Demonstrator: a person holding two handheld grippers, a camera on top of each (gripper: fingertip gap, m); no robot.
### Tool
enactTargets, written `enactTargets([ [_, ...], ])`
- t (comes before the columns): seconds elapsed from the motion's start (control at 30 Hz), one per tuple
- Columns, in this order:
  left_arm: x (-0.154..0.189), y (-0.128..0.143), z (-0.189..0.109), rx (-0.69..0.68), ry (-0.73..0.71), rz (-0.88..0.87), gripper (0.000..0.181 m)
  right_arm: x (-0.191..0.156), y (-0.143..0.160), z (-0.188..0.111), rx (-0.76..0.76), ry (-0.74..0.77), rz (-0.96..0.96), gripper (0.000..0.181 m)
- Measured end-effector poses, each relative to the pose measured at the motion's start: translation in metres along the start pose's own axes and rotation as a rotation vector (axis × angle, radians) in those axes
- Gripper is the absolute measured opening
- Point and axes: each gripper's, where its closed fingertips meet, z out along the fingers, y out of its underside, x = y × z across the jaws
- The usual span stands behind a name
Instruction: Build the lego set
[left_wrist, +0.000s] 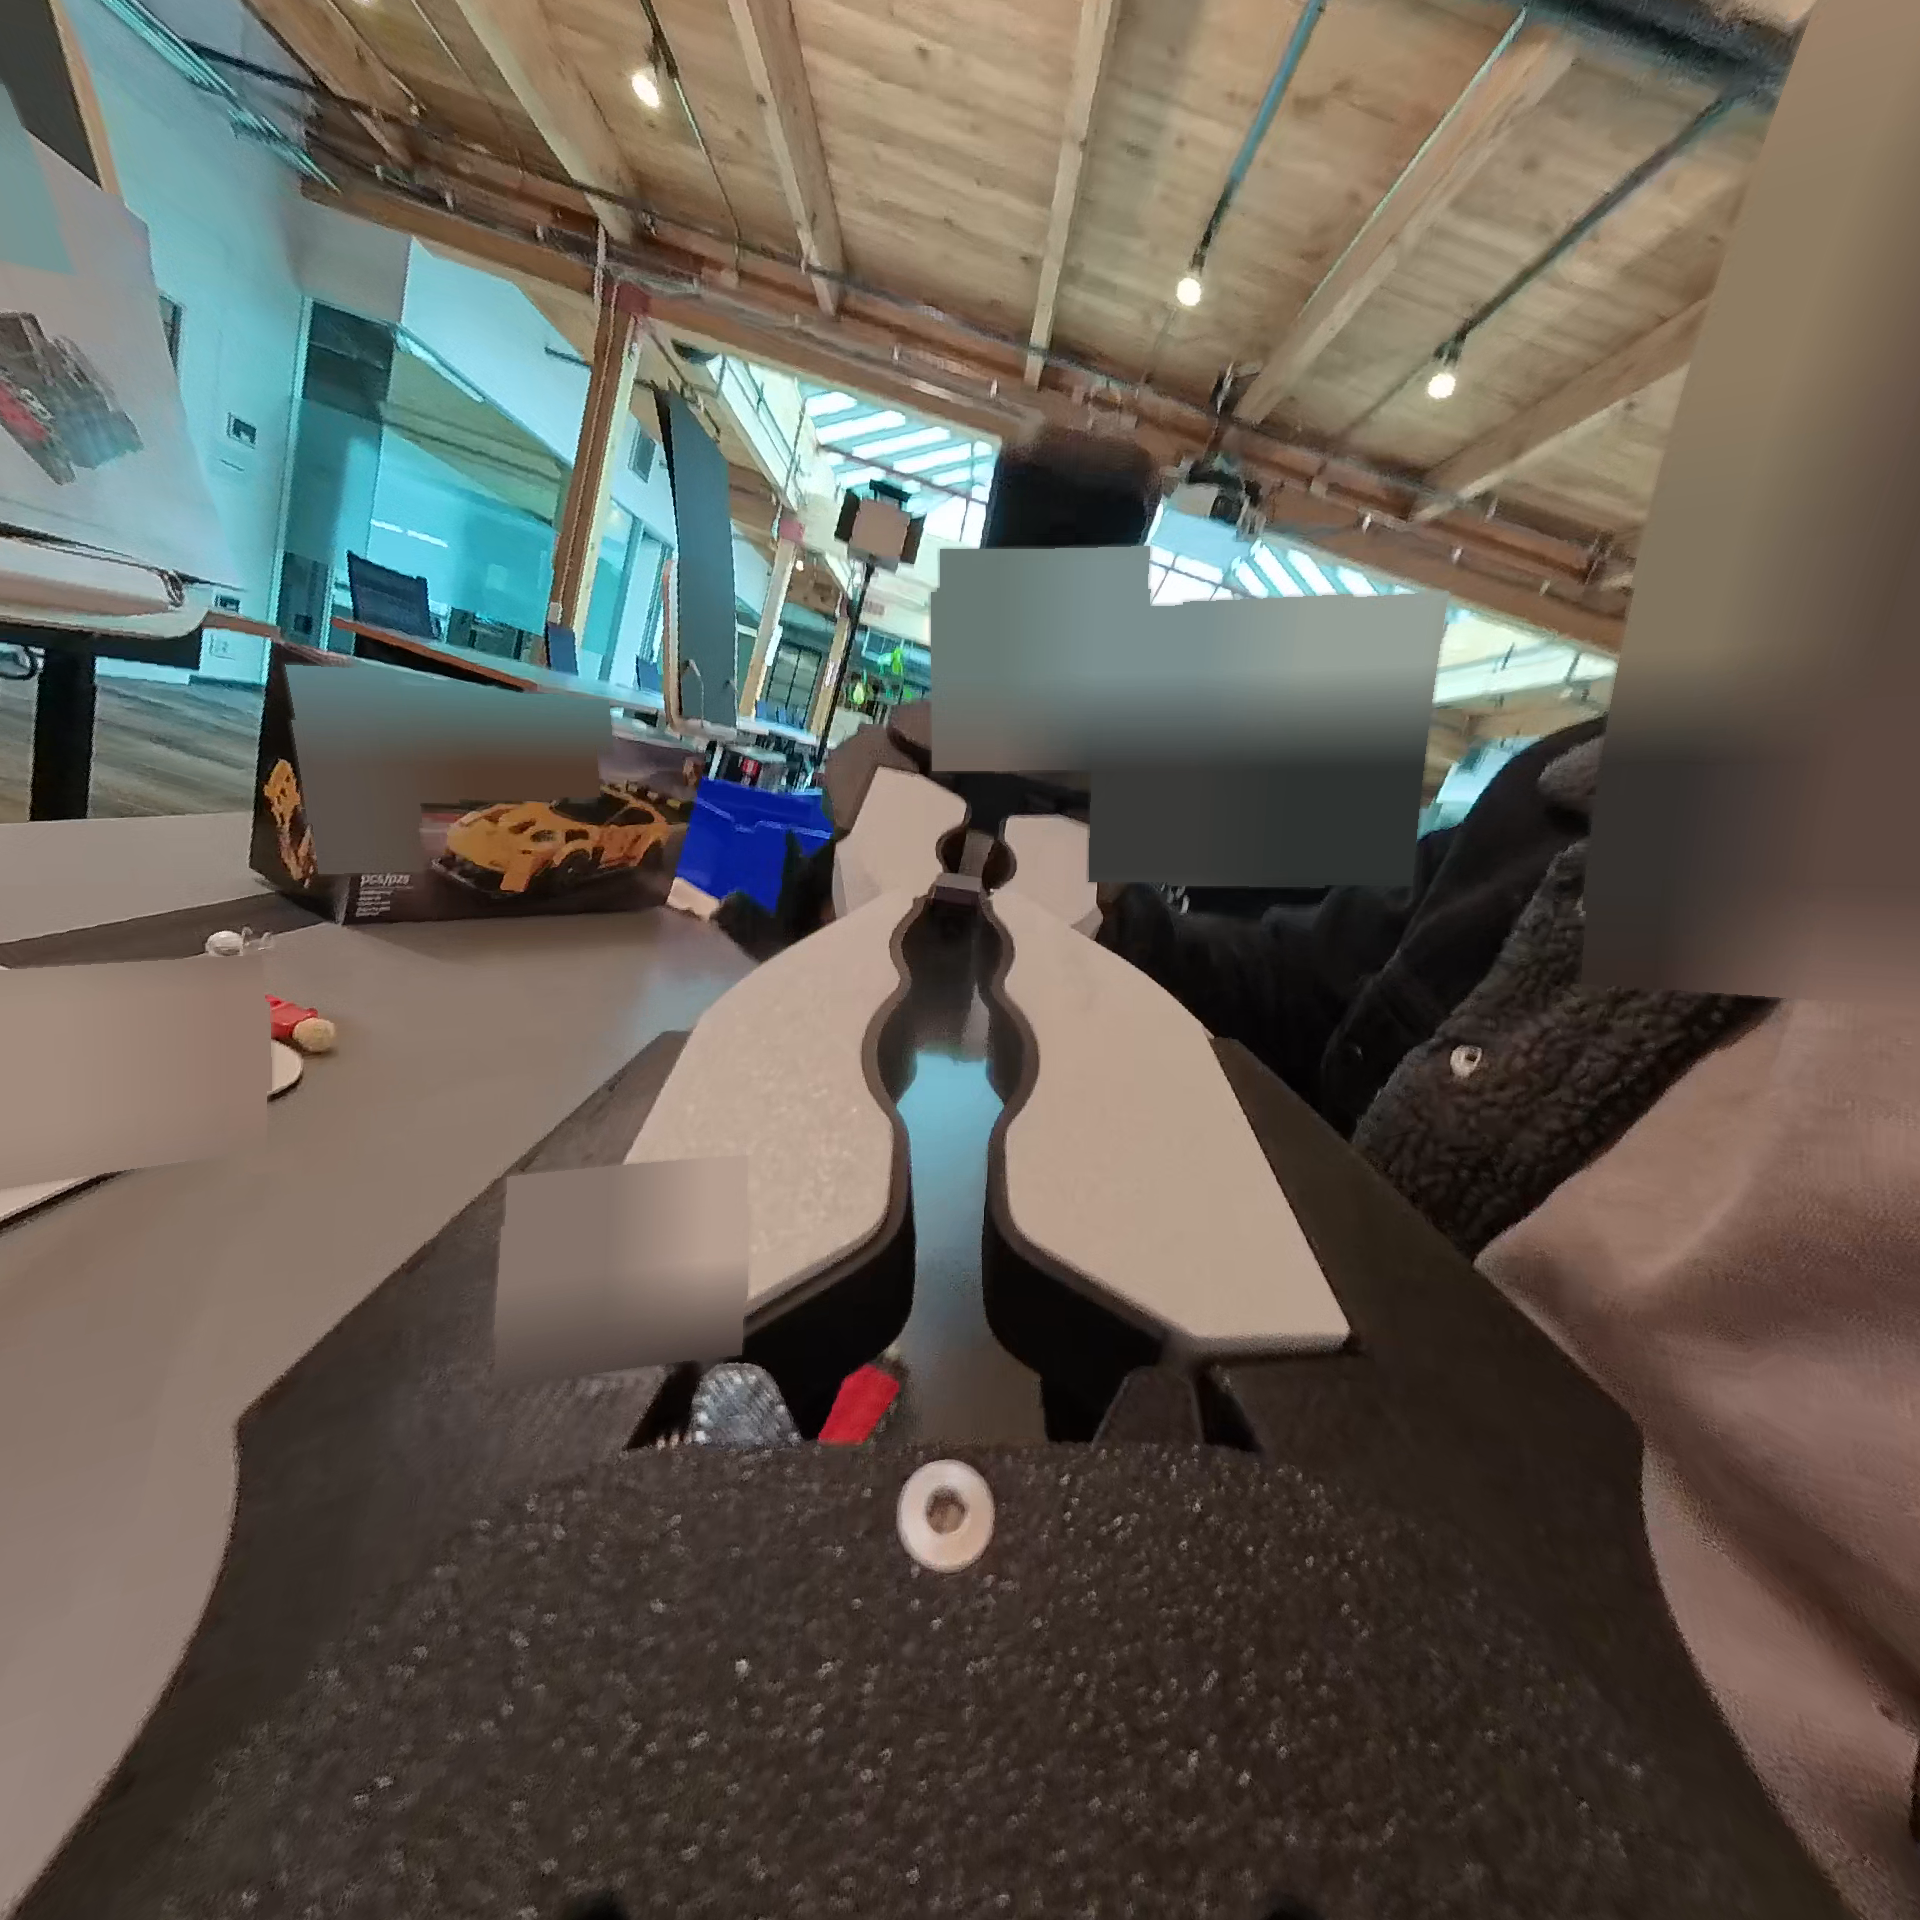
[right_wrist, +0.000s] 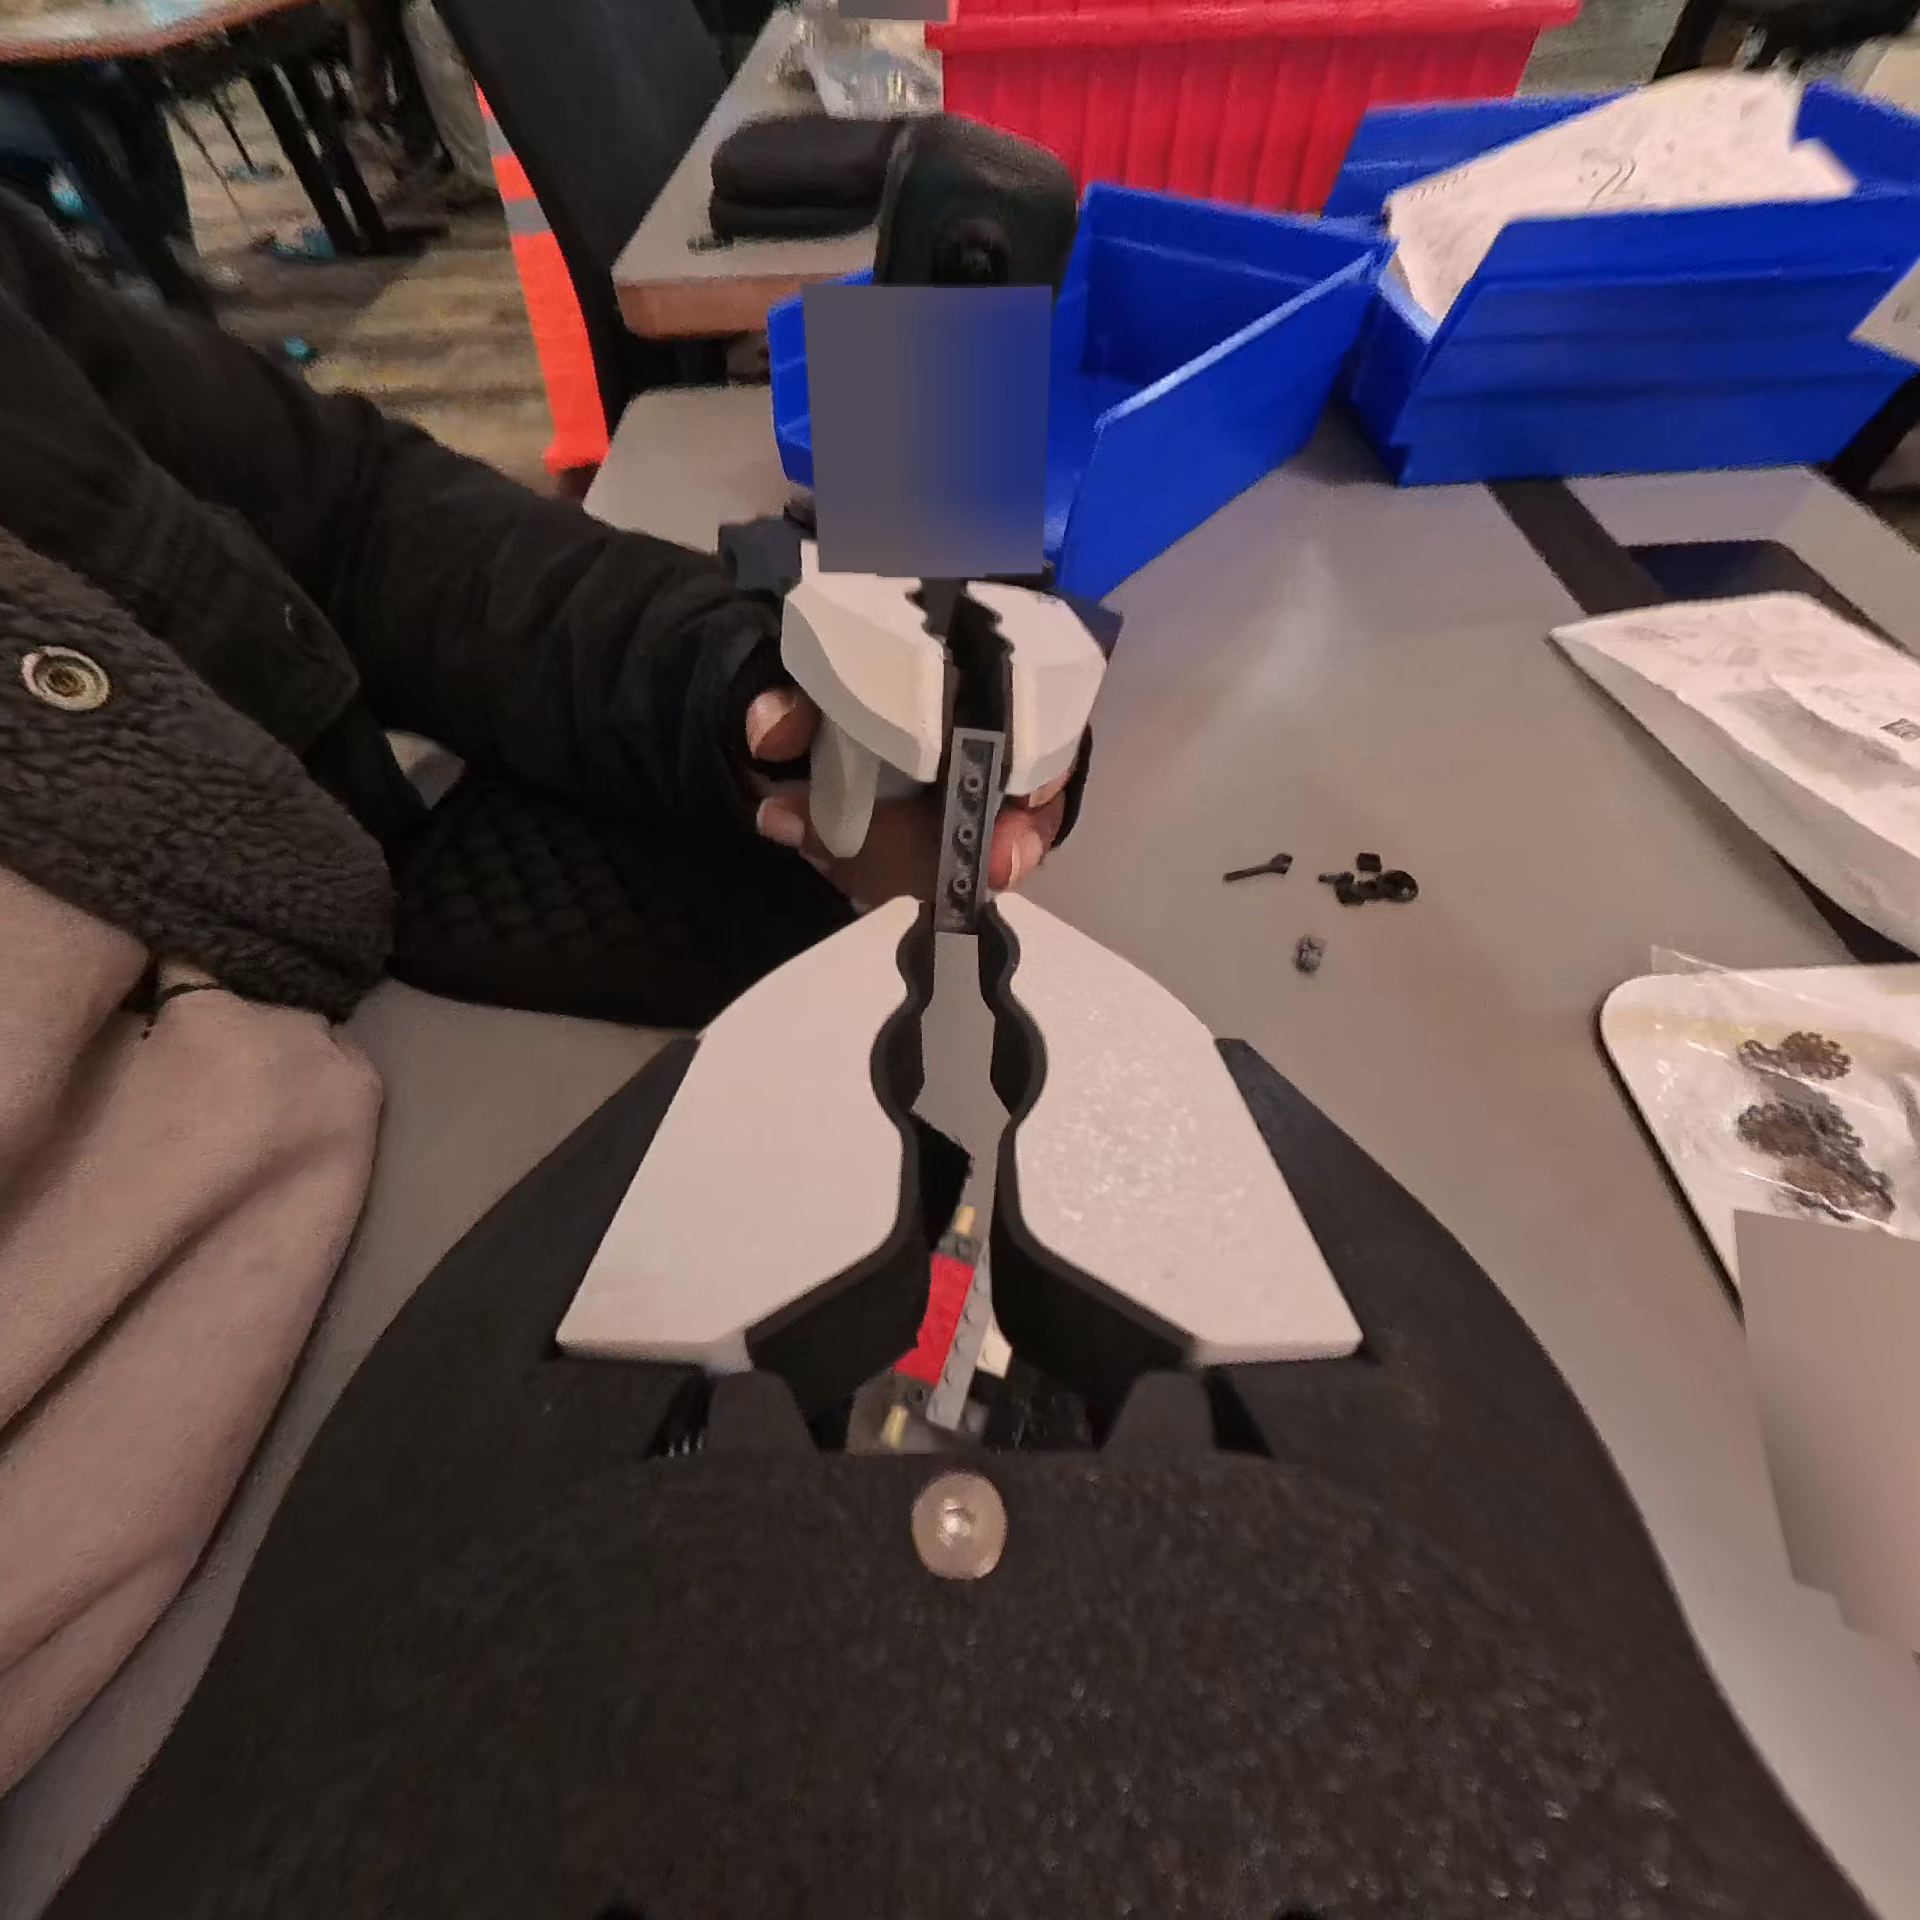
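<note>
Grey bench (right_wrist: 1351, 727) is carrying blue bins (right_wrist: 1558, 343) at its far edge. Both grippers' fingers are clamping one thin grey plate (right_wrist: 968, 831), midair: right gripper (right_wrist: 961, 914), left gripper (left_wrist: 961, 883). Light, stiff, slippery; ends look the safest hold.

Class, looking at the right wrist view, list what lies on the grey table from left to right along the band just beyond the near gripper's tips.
Person's hand → grey lego plate → small black lego pieces → white paper booklet.
</note>
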Motion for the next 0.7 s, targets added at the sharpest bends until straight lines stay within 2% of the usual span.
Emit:
enactTargets([
  [0.03,-0.001,0.004,-0.002,-0.036,-0.001,0.016,0.008,0.001,0.004,0.000,-0.046,-0.002,-0.006,0.008],
  [0.17,-0.014,0.035,-0.019,-0.327,-0.049,0.102,0.026,0.004,0.029,0.004,-0.283,-0.042,-0.029,0.007],
  [0.33,-0.020,0.068,-0.037,-0.556,-0.103,0.219,0.020,0.003,0.064,0.027,-0.528,-0.104,-0.102,0.007],
  [0.4,-0.023,0.080,-0.048,-0.655,-0.121,0.248,0.008,0.000,0.068,0.038,-0.557,-0.137,-0.104,0.007],
  [0.6,-0.030,0.100,-0.075,-0.803,-0.174,0.249,0.008,0.001,0.080,0.058,-0.603,-0.164,-0.149,0.008],
  [0.7,-0.035,0.113,-0.092,-0.890,-0.200,0.218,0.008,0.027,0.086,0.061,-0.658,-0.108,-0.273,0.015],
])
